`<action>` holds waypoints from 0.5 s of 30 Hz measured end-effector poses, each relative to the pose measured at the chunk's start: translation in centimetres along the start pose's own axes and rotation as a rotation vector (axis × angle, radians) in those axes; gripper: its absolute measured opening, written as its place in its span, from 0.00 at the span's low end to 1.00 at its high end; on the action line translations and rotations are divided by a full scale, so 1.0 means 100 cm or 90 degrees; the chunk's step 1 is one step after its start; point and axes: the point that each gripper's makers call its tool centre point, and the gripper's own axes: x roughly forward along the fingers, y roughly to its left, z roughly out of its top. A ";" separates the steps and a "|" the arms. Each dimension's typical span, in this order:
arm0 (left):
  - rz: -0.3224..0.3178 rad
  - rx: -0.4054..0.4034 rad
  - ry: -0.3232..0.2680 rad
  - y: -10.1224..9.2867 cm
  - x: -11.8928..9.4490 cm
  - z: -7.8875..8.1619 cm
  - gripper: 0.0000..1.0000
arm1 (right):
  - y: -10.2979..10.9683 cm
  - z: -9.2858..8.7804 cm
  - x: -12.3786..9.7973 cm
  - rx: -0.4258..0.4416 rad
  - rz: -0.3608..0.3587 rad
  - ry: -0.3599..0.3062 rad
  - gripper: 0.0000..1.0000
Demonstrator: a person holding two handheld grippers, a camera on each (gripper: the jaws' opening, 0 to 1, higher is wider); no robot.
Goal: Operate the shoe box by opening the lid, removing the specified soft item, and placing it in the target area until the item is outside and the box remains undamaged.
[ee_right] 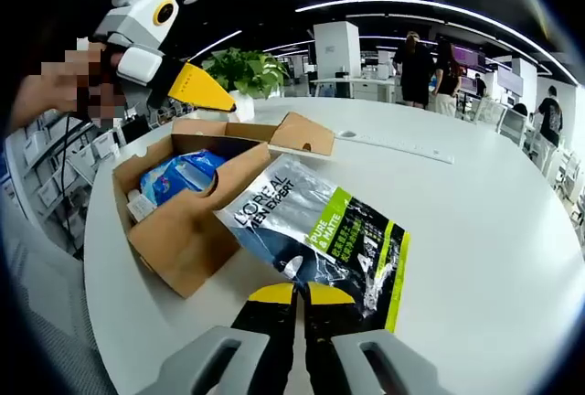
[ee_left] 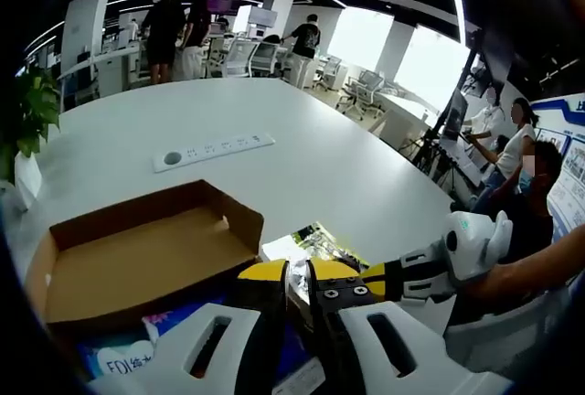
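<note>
Table (ee_right: pixel 494 230) first, then open shoe box (ee_right: pixel 187 230) with flaps out, then soft pouch (ee_right: pixel 320 230) half outside over box edge, light, floppy, slippery, best taken at flat sealed rim, pinched by right gripper (ee_right: pixel 300 291); left gripper (ee_left: pixel 299 272) pressed together.

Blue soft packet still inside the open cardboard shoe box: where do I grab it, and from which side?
Grip the blue soft packet's raised upper end, descending from above through the open cardboard shoe box. The box walls and leaning flap block sideways approaches; only its top face is exposed.
</note>
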 end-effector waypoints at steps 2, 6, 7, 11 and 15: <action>0.003 0.000 -0.004 0.001 -0.004 0.000 0.06 | -0.001 -0.004 0.002 -0.005 0.000 0.008 0.00; 0.006 -0.004 -0.009 0.004 -0.009 -0.001 0.06 | -0.002 -0.009 0.005 -0.020 0.002 0.021 0.00; 0.009 -0.006 -0.010 0.006 -0.011 -0.001 0.06 | -0.002 -0.009 0.006 -0.025 0.002 0.024 0.00; 0.018 -0.011 -0.014 0.012 -0.016 -0.002 0.06 | -0.002 -0.010 0.008 -0.031 0.005 0.029 0.00; 0.022 -0.015 -0.017 0.014 -0.019 -0.002 0.07 | -0.002 -0.013 0.008 -0.034 0.006 0.035 0.00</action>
